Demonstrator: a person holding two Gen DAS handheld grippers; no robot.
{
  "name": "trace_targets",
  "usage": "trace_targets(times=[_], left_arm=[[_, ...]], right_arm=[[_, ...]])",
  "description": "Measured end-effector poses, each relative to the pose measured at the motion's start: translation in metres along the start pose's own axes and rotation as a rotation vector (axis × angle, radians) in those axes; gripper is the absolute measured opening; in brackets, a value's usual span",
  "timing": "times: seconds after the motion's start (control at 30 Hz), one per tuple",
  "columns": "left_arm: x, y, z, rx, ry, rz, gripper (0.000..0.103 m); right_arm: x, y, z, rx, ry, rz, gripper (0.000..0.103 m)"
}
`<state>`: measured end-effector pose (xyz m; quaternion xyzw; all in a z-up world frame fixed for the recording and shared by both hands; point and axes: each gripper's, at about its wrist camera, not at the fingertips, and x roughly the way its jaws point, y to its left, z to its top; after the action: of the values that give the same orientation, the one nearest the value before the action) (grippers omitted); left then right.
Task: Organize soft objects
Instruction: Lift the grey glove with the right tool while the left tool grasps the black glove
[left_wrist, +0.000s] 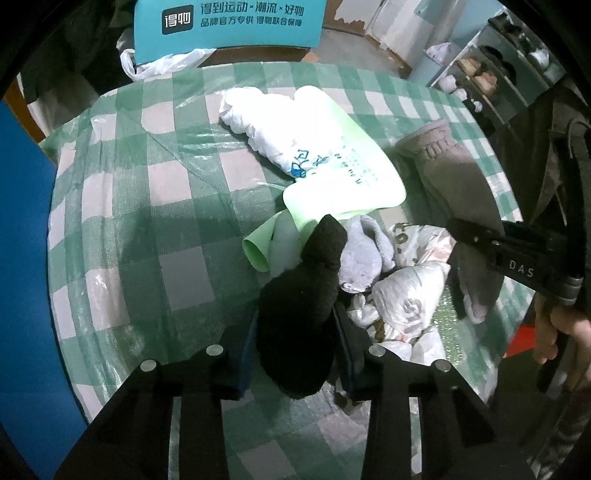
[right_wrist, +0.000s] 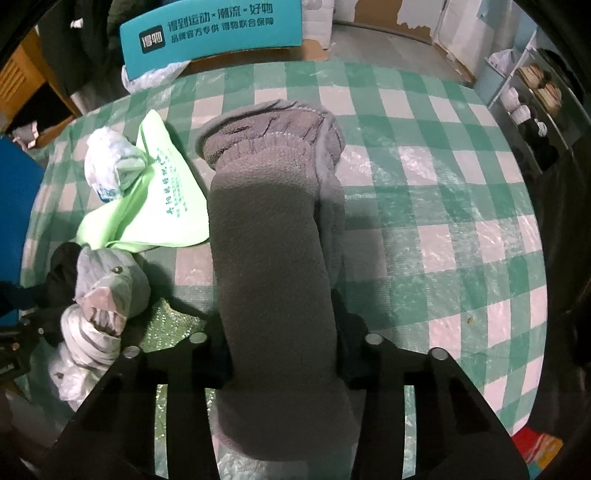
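Left gripper clamped on a black sock, lower centre of the left wrist view. Right gripper clamped on a grey fleece sock, centre of the right wrist view. Both over the green-checked tablecloth. Light green bag mid-frame; teal box at top.

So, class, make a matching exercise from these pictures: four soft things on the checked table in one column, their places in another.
1. black sock
2. grey fleece sock
3. white bundle
4. teal box

a. on the green bag
b. in the left tongs
c. at the table's far edge
d. in the right tongs

Pairs: 1-b, 2-d, 3-a, 4-c
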<state>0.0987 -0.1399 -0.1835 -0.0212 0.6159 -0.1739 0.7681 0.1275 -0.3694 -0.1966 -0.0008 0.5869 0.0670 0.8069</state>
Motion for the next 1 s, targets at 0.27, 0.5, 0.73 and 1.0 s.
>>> trace_targets(times=[0.27,0.5,0.73,1.0], left_arm=[[-0.022,0.000,-0.004,0.008,-0.041,0.008,0.037],[-0.037,0.004,-0.006,0.004,-0.072,0.022,0.037],[-0.058,0.000,-0.006,0.028,-0.119,0.043,0.037],[-0.078,0.001,-0.010,0.041,-0.149,0.065,0.037]], right_arm=[[-0.019,0.003,-0.003,0.003,-0.039,0.020,0.034],[-0.037,0.011,-0.008,-0.018,-0.079,0.041,0.030],[-0.058,0.018,-0.014,-0.041,-0.122,0.070,0.028],[-0.081,0.029,-0.017,-0.075,-0.169,0.098,0.027]])
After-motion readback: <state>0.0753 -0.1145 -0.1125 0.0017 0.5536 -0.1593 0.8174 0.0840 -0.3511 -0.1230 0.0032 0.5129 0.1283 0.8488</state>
